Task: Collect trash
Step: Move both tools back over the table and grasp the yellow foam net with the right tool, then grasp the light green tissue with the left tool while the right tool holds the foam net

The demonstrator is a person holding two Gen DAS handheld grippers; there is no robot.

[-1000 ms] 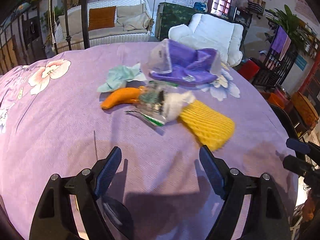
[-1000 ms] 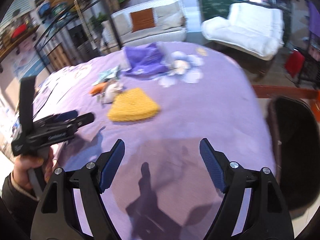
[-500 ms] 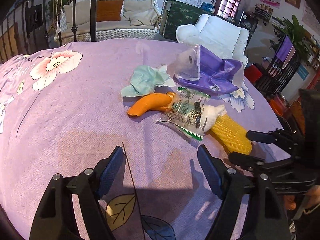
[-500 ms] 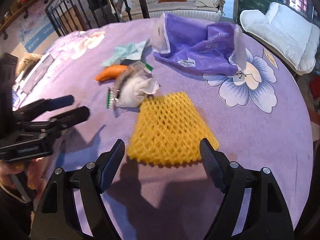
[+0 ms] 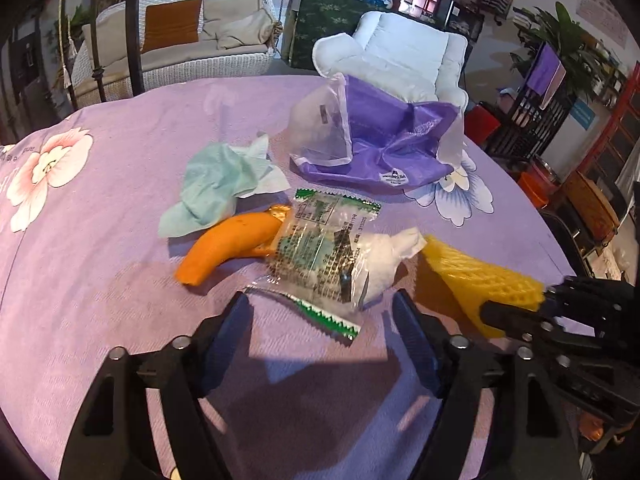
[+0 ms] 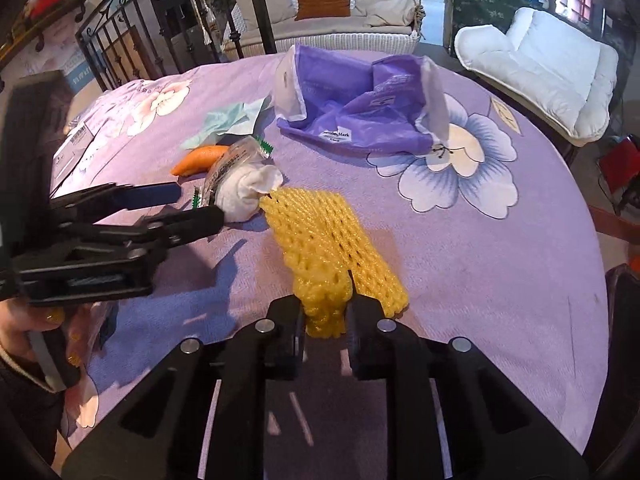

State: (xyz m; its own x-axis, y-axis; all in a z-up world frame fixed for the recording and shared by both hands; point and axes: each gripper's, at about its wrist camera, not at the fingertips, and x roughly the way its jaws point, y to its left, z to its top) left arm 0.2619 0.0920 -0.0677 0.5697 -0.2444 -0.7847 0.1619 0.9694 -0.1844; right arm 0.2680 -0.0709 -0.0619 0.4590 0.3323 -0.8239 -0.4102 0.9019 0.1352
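A yellow foam net (image 6: 332, 240) lies on the purple cloth. My right gripper (image 6: 326, 316) is closing, and its pads pinch the net's near end. The same gripper (image 5: 516, 312) shows at the net (image 5: 480, 276) in the left wrist view. My left gripper (image 5: 320, 332) hovers low with its jaws closing. The green-edged end of a clear printed wrapper (image 5: 320, 248) lies between its fingertips, untouched. A white tissue wad (image 5: 384, 260) sits in the wrapper. An orange peel-like piece (image 5: 228, 248) and a pale green tissue (image 5: 220, 188) lie behind it. An open purple bag (image 5: 380, 148) sits farther back.
The round table's cloth (image 6: 500, 280) drops away at the right, where a dark chair (image 6: 624, 320) stands. A white armchair (image 6: 552, 64) and a wicker sofa (image 6: 332, 8) stand beyond the table. A hand (image 6: 40, 328) holds the left gripper (image 6: 172, 204) at the left.
My right gripper has gone from wide open to pinching the near end of the yellow net. The left gripper has moved forward up to the wrapper, and its jaws have narrowed.
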